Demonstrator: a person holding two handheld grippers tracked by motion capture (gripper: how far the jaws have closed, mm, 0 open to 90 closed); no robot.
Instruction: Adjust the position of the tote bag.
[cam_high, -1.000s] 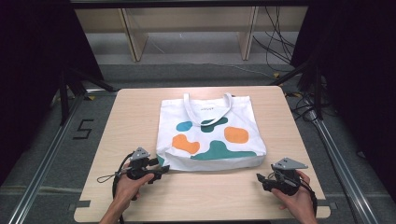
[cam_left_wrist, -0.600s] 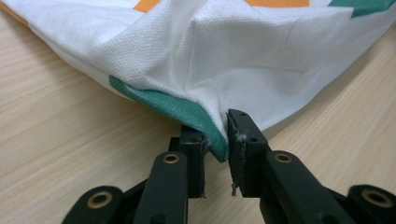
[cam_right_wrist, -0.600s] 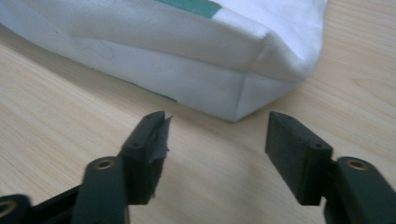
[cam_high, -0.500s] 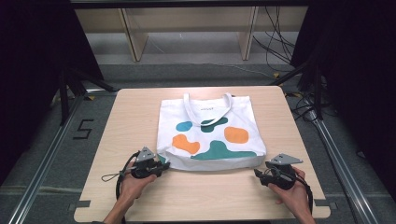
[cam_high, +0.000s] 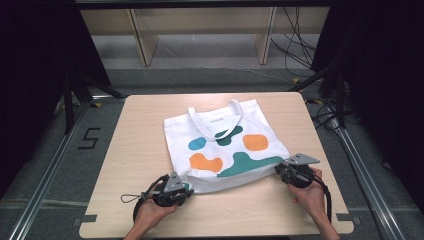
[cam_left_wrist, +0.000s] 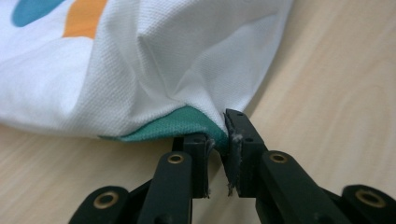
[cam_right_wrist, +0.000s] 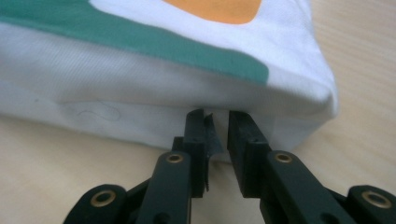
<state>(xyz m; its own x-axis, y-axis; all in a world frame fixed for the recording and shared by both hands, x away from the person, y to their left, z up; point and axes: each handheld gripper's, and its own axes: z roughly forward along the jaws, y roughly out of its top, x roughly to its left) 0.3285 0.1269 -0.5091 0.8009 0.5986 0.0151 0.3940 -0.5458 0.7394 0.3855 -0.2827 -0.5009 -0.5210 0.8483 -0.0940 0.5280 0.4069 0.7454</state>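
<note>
Two hands at the bottom of the frame each bring one gripper to the near edge of a single tote bag (cam_high: 225, 147) lying flat at the centre of the bench (cam_high: 135, 135). The left gripper (cam_high: 186, 190), lower left, has its fingers (cam_left_wrist: 236, 140) clenched on the bag's near left corner, where white cloth bunches and a teal layer shows beneath. The right gripper (cam_high: 279, 169), lower right, sits at the opposite corner; its fingers (cam_right_wrist: 240, 133) stand slightly apart against the fold, and whether any cloth lies between them cannot be told. Holding both bottom corners likely readies the bag for lifting or folding. Farther up, its two handles (cam_high: 215, 107) point toward the top of the frame.
</note>
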